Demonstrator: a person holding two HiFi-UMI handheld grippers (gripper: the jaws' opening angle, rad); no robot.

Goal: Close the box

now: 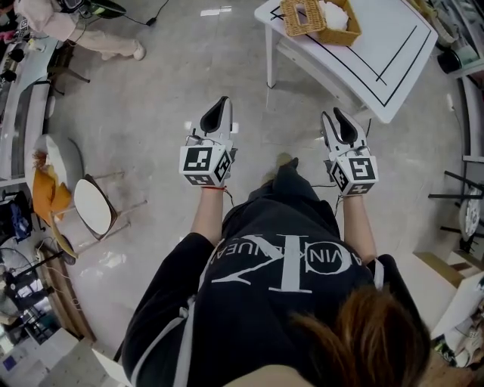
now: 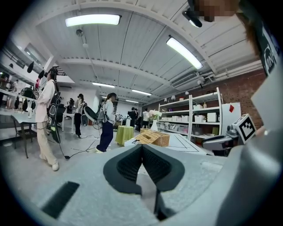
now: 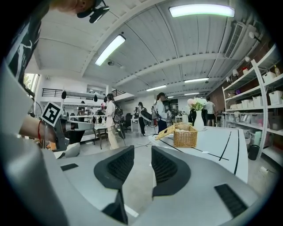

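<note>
White table (image 1: 393,53), round-seated chair (image 1: 94,207) on grey floor (image 1: 151,98)

Bare floor (image 1: 151,106) lay open ahead of the left tongs (image 1: 222,101) and in the gap between both pairs. The white desk (image 1: 393,68) stood just ahead of the right tongs (image 1: 333,115), with its leg (image 1: 270,64) the nearest part. A wicker basket (image 1: 321,19) with a raised lid sat at the desk's far end. A chair (image 1: 94,205) stood well apart to the left of the left tongs. Shelves (image 3: 261,88) lined the right side.
</note>
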